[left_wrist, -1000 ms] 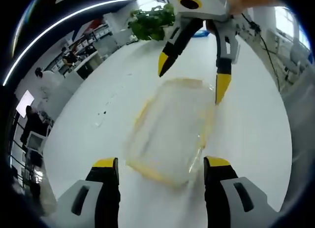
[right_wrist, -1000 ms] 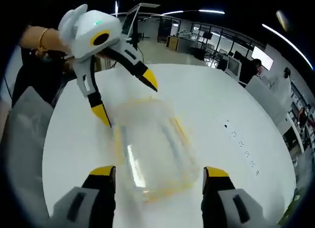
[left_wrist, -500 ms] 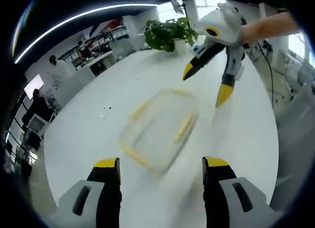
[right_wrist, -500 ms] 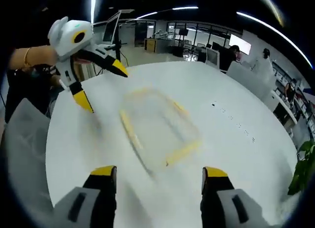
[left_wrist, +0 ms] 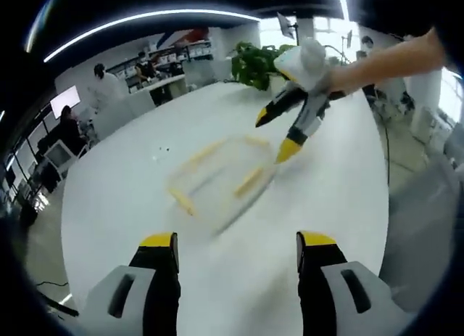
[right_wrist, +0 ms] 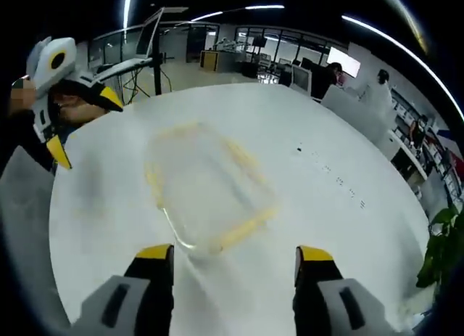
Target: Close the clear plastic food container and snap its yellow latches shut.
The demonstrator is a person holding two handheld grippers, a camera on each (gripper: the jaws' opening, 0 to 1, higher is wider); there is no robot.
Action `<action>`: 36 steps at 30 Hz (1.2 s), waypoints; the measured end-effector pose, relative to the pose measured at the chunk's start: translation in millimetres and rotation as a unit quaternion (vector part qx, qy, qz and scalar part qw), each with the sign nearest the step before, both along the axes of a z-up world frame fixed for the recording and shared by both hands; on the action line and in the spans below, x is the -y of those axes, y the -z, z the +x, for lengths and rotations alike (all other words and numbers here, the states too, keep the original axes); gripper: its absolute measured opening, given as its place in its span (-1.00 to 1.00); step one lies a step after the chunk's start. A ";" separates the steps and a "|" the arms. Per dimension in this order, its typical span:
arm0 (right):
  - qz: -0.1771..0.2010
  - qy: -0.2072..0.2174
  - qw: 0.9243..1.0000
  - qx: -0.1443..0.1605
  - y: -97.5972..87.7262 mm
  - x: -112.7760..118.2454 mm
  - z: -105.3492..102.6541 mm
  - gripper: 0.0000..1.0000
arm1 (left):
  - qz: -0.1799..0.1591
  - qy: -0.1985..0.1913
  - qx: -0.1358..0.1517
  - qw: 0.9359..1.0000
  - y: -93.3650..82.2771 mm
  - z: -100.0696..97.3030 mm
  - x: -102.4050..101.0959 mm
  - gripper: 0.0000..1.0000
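Ahead of both open grippers: container (left_wrist: 221, 178) (right_wrist: 206, 191), untouched.

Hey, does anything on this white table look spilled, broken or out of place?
Nothing stands out. The clear plastic food container with yellow latches sits flat on the round white table, blurred, with both grippers open and clear of it. No spill shows.

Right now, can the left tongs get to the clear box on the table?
Probably yes. The left tongs are open, and only bare white table lies between them and the clear box. The right tongs hover at its far corner.
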State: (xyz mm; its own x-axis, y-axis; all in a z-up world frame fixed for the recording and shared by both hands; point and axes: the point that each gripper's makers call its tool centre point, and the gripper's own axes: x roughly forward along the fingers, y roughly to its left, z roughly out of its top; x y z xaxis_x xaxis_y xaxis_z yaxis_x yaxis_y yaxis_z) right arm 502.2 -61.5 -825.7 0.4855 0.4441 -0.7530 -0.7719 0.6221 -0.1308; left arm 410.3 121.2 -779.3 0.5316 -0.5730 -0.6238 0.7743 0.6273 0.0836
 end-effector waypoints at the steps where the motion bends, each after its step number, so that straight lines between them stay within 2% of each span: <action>1: -0.001 0.001 1.000 -0.001 0.0 0.5 1.3 0.36 | 0.002 -0.002 -0.001 1.000 1.3 -3.6 -2.9 0.28; 3: -0.002 0.005 1.000 0.002 0.5 2.1 4.1 0.38 | 0.019 -0.005 -0.004 1.000 5.9 -11.0 -11.5 0.27; 4: -0.001 0.005 1.000 0.003 -0.3 1.8 4.1 0.35 | 0.040 -0.008 -0.002 0.999 9.2 -15.7 -20.1 0.27; 5: 0.000 0.005 1.000 0.003 -0.6 1.4 4.4 0.34 | 0.043 -0.009 0.003 0.999 9.0 -17.9 -22.0 0.28; 10: 0.003 0.009 1.000 -0.001 2.1 1.0 4.3 0.32 | 0.016 -0.036 -0.004 0.999 4.3 -27.2 -32.4 0.31; 12: 0.015 0.016 1.000 -0.002 0.9 0.5 2.9 0.32 | 0.005 -0.053 -0.003 0.999 1.3 -28.4 -37.0 0.31; 13: 0.032 0.025 0.999 -0.006 -0.2 -1.8 0.8 0.32 | -0.011 -0.068 -0.001 0.998 -1.8 -27.5 -39.0 0.32; 15: 0.043 0.015 0.999 -0.023 -0.8 -6.1 -8.8 0.34 | -0.030 -0.081 0.002 0.996 -5.8 -27.6 -41.3 0.34; 18: 0.053 0.012 0.998 -0.013 -9.7 -6.3 -15.4 0.38 | -0.059 -0.111 0.015 0.992 -14.0 -24.5 -51.0 0.41; 22: 0.116 0.042 0.992 -0.011 -27.3 -10.6 -28.6 0.38 | -0.090 -0.140 0.027 0.986 -24.7 -23.3 -61.0 0.44; 27: 0.140 0.053 0.989 0.000 -40.9 -6.2 -51.7 0.39 | -0.103 -0.156 0.036 0.982 -32.3 -27.7 -68.2 0.46; 30: 0.163 0.066 0.984 0.006 -48.4 -4.4 -68.3 0.39 | -0.107 -0.157 0.037 0.981 -33.8 -32.3 -68.4 0.46; 36: 0.181 0.085 0.980 0.018 -56.5 7.7 -98.3 0.40 | -0.114 -0.155 0.043 0.980 -35.8 -44.7 -65.0 0.48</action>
